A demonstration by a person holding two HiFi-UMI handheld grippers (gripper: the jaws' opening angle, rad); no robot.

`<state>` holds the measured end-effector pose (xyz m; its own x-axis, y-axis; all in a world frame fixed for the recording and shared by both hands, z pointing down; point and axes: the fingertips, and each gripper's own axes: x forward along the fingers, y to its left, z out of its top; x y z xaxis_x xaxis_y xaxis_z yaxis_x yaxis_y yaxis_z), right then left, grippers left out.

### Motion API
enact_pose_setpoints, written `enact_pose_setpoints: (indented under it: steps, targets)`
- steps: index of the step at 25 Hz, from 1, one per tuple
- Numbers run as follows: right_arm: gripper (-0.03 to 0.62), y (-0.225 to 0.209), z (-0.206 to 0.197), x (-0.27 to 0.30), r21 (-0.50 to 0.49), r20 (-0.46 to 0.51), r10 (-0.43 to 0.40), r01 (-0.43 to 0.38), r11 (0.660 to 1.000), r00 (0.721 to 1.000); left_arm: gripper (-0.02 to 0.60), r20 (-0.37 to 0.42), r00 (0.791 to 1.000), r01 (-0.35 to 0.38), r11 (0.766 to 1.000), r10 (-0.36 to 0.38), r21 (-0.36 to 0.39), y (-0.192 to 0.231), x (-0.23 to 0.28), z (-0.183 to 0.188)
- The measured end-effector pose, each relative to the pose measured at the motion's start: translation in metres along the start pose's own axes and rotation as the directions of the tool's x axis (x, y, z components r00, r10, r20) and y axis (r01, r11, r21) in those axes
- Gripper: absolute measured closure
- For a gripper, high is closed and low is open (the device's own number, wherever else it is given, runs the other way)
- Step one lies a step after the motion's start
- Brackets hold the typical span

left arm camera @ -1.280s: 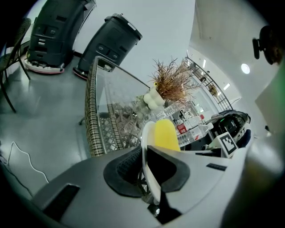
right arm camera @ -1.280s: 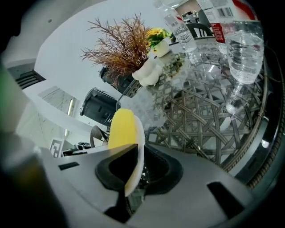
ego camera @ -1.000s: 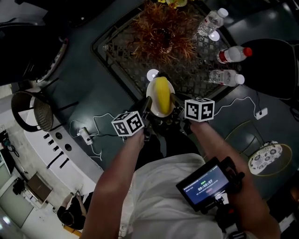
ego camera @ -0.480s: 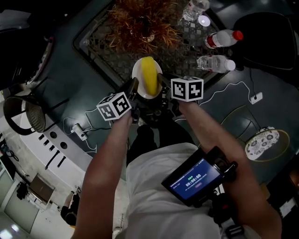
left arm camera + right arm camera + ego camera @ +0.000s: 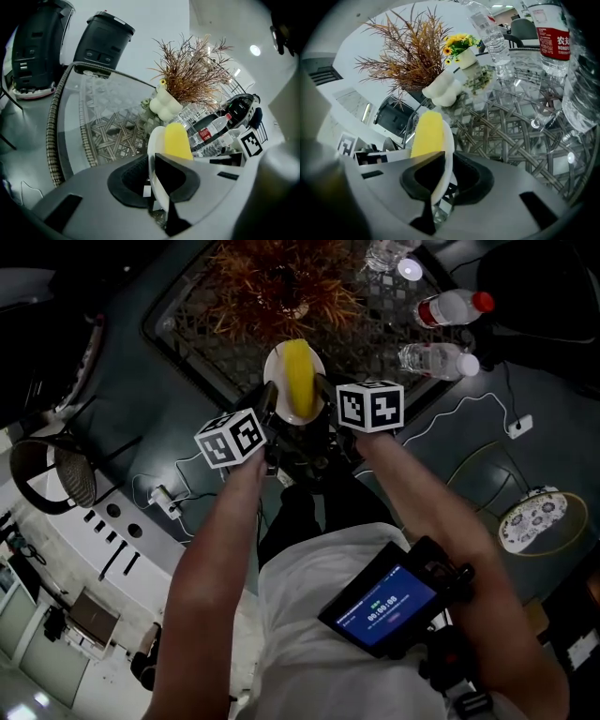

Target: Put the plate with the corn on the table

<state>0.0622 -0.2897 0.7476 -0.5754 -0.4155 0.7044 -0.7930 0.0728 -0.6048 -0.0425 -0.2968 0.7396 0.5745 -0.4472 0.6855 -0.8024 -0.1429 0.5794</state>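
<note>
- The left gripper [image 5: 151, 180] is closed on the left rim of the plate [image 5: 156, 139], the white edge being pinched between its two dark jaws.
- The right gripper [image 5: 436, 187] is clamped on the opposite rim of the same plate, which is seen standing edge-on between its jaws.
- The plate is thus held between the two grippers, just ahead of their jaw tips.
- The corn [image 5: 298, 379] is seen lying lengthwise on the plate, its yellow body pointing away from the grippers.
- The table [image 5: 202, 343], a glass top over woven lattice, is spread out ahead of and below both grippers, and the plate is carried over its near edge.
- Whether the plate touches the glass cannot be told.
- A dried plant [image 5: 281, 277] in a white vase [image 5: 164, 104] is placed beyond the plate, straight ahead of the jaws.
- Water bottles [image 5: 441, 334] are laid ahead and to the right of the right gripper.
- A small pot of yellow flowers [image 5: 459, 49] is seen further ahead, past the vase.
</note>
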Motion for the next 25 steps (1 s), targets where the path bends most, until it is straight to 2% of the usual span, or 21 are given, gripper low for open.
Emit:
enact_pose_setpoints:
  steps: [16, 20, 22, 25]
  targets:
    - [0.545, 0.002, 0.003, 0.003, -0.096, -0.003, -0.079, 0.079, 0.992, 0.997, 0.543, -0.045, 0.997, -0.062, 0.997, 0.064, 0.051, 0.001, 0.006, -0.001]
    - [0.543, 0.001, 0.004, 0.001, -0.042, 0.052, -0.058, 0.061, 0.997, 0.997, 0.543, -0.008, 0.999, -0.047, 0.999, 0.047, 0.024, 0.002, 0.002, 0.001]
    - [0.543, -0.001, 0.006, -0.002, 0.006, 0.092, -0.046, 0.046, 0.999, 0.995, 0.543, 0.008, 0.999, -0.05, 0.998, 0.05, 0.027, 0.003, -0.001, 0.003]
    - [0.542, -0.002, 0.008, -0.006, 0.023, 0.128, -0.051, 0.049, 0.999, 0.99, 0.543, 0.034, 0.997, -0.069, 0.997, 0.067, 0.038, 0.006, -0.008, 0.008]
